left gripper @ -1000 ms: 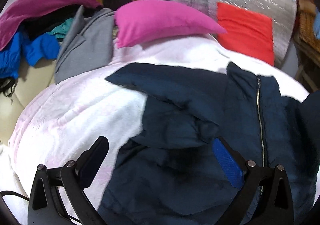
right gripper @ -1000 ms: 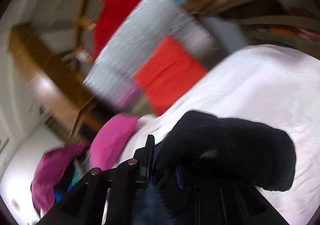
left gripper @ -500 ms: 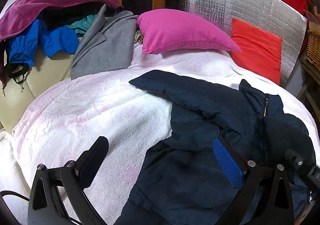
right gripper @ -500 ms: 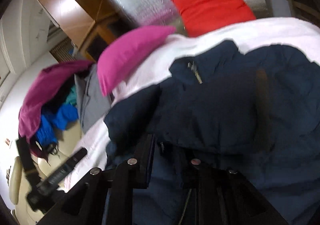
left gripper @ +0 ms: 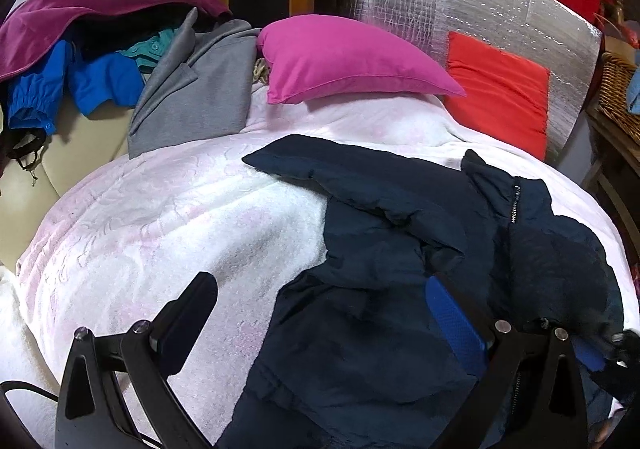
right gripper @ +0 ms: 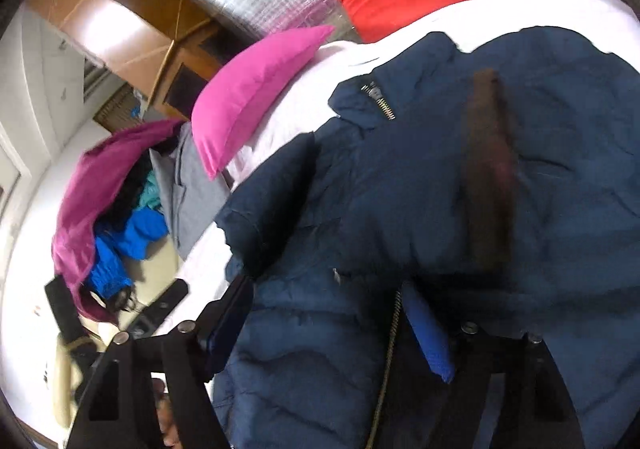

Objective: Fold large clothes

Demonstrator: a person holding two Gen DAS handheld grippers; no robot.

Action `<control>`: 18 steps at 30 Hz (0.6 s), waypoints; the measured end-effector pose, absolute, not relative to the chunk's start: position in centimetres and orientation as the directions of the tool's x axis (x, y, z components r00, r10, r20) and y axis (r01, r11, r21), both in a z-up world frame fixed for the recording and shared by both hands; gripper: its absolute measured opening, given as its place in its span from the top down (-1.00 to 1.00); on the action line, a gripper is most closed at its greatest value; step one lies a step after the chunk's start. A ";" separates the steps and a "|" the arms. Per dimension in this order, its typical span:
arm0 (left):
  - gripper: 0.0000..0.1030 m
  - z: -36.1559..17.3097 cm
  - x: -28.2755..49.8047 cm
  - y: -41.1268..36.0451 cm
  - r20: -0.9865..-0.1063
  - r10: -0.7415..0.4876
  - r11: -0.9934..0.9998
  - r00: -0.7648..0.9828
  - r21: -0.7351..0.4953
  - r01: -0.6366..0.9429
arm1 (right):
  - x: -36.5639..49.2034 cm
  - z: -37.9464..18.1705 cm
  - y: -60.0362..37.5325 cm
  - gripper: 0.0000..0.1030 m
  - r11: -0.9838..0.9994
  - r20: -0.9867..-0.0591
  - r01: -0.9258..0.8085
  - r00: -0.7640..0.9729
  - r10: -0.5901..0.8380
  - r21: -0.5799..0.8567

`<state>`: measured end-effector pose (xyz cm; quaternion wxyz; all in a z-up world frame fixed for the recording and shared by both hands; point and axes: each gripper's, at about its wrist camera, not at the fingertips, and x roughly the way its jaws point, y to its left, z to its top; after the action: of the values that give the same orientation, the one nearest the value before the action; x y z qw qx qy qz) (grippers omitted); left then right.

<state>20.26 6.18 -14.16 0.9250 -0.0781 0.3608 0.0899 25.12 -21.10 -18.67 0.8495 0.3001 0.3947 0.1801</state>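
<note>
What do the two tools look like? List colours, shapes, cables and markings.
Left tool: black angular frame with triangular cut-outs and silver bolts, black fingers, a textured blue pad on one finger, and a thin black cable at its lower left. Right tool: the same black frame, silver bolts and blue pad. No markings or sleeves show.

A large dark navy padded jacket (left gripper: 384,289) lies spread on the white blanket with its front up, the metal zipper (right gripper: 378,99) closed at the collar, one sleeve (left gripper: 320,169) stretched out flat and the other side bunched up.
</note>
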 end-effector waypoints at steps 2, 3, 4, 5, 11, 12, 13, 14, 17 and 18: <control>-1.00 -14.2 20.1 5.7 -0.679 0.101 0.975 0.727 -0.078 -0.208 | 24.0 -17.9 -22.9 -0.55 0.723 -0.535 -0.049 0.638 0.554 0.689; -1.00 -14.1 20.0 5.4 -0.676 0.096 0.977 0.730 -0.075 -0.198 | 23.4 -17.6 -23.8 -0.55 0.710 -0.524 -0.039 0.647 0.554 0.703; -1.00 -14.1 19.9 4.9 -0.674 0.086 0.981 0.733 -0.072 -0.181 | 22.7 -17.1 -25.0 -0.55 0.693 -0.508 -0.026 0.660 0.554 0.721; -1.00 -14.1 19.8 4.4 -0.672 0.074 0.984 0.737 -0.072 -0.164 | 22.1 -16.7 -26.2 -0.55 0.678 -0.493 -0.019 0.672 0.552 0.735; -1.00 -14.0 19.1 -0.2 -0.651 -0.041 0.999 0.758 -0.044 0.017 | 18.9 -15.6 -34.6 -0.55 0.594 -0.419 0.096 0.797 0.434 0.799; -1.00 -14.2 19.2 -0.9 -0.654 -0.061 0.998 0.754 -0.044 0.043 | 18.7 -15.9 -35.8 -0.55 0.572 -0.419 0.127 0.808 0.414 0.811; -1.00 -14.3 19.3 -1.8 -0.657 -0.085 0.996 0.749 -0.046 0.073 | 18.5 -16.3 -36.9 -0.55 0.553 -0.423 0.157 0.815 0.396 0.819; -1.00 -14.4 19.3 -2.4 -0.657 -0.099 0.995 0.747 -0.048 0.089 | 18.4 -16.9 -38.0 -0.55 0.533 -0.433 0.193 0.822 0.371 0.824; -1.00 -14.4 19.2 -4.4 -0.650 -0.135 0.989 0.748 -0.040 0.144 | 18.9 -18.4 -40.1 -0.55 0.509 -0.483 0.284 0.817 0.316 0.813; -1.00 -14.4 19.1 -5.0 -0.646 -0.143 0.987 0.750 -0.033 0.160 | 19.1 -18.8 -40.6 -0.55 0.494 -0.491 0.303 0.813 0.312 0.815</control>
<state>19.11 -4.99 -14.44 0.9354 0.0121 0.3440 -0.0811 19.11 -40.58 -18.84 0.8084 0.5031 0.3055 0.0027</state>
